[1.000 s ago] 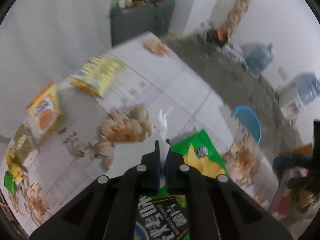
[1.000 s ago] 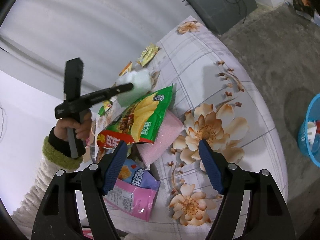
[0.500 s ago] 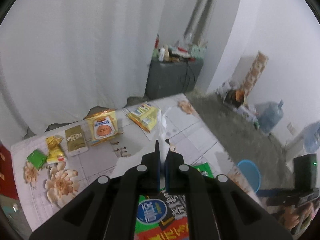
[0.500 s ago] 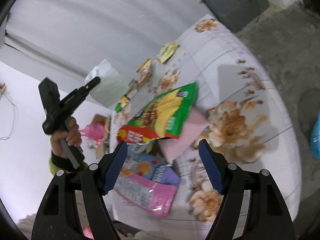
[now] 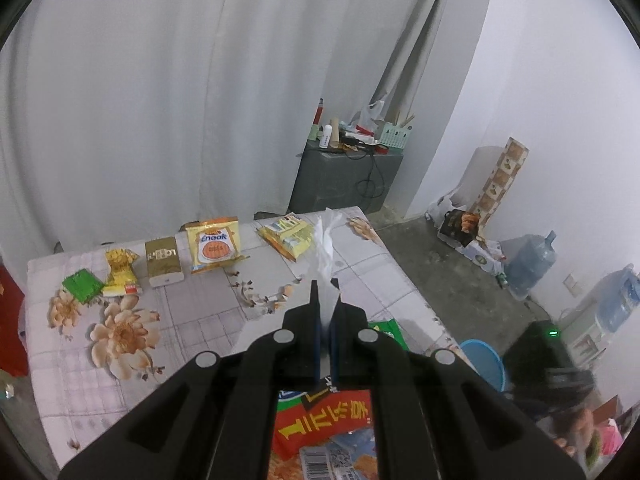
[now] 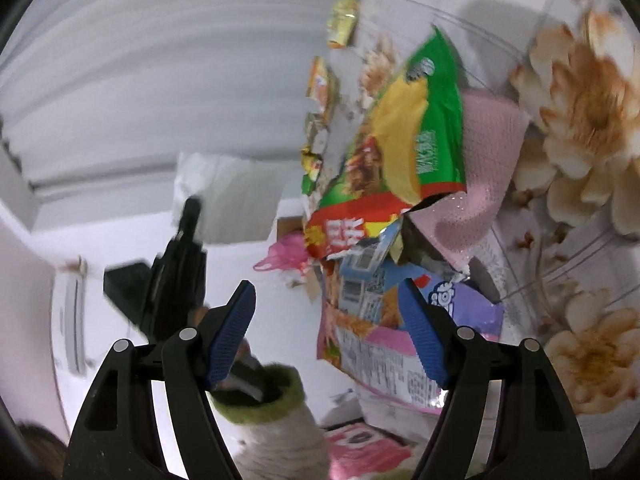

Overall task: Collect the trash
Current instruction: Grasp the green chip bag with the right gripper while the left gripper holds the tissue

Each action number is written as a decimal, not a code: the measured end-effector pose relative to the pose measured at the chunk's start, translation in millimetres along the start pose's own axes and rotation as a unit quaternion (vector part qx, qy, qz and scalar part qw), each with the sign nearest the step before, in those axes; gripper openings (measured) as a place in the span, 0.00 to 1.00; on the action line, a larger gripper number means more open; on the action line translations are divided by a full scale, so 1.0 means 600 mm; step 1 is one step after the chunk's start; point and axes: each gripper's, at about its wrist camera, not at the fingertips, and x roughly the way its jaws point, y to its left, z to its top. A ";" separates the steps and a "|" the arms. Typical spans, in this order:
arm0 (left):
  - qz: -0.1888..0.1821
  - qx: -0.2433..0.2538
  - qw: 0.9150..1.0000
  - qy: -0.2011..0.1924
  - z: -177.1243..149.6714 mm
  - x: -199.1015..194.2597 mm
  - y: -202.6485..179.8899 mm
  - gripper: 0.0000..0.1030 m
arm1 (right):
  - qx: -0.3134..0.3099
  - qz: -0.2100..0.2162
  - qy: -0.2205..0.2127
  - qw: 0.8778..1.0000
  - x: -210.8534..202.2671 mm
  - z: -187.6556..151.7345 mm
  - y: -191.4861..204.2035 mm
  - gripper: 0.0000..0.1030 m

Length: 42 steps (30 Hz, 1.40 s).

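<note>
Left gripper [image 5: 326, 300] is rising off the table [image 5: 200, 320], jaws clamped on a white plastic bag [image 5: 326, 248]. Right gripper [image 6: 326, 332], jaws wide and empty, is dipping toward the wrapper pile [image 6: 384, 240] at the table's near edge. Likely next: grabbing one wrapper, bagging it. More packets [image 5: 214, 246] are waiting at the far edge.

A crumpled white plastic bag [image 5: 326, 256] sticks upright, pinched. Snack wrappers lie scattered: an orange Enaak packet [image 5: 215, 245], a green chip bag [image 6: 404, 140], a pink-edged wrapper [image 6: 384, 356].
</note>
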 end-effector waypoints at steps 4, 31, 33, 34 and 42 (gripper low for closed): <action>-0.006 -0.002 1.000 0.000 -0.009 0.000 0.001 0.03 | 0.055 0.016 -0.012 0.998 0.015 0.018 -0.025 0.63; -0.023 0.000 1.000 -0.011 -0.020 -0.012 0.009 0.03 | 0.115 0.110 -0.080 0.984 0.024 0.051 -0.041 0.01; -0.020 0.002 1.000 -0.015 -0.017 -0.016 0.010 0.03 | 0.113 0.126 -0.078 0.983 0.024 0.055 -0.041 0.00; -0.019 0.002 1.000 -0.017 -0.014 -0.017 0.011 0.03 | 0.112 0.131 -0.077 0.982 0.022 0.057 -0.042 0.00; -0.005 -0.007 0.999 -0.036 -0.003 -0.035 0.026 0.02 | 0.084 0.187 -0.070 0.976 0.022 0.077 -0.026 0.00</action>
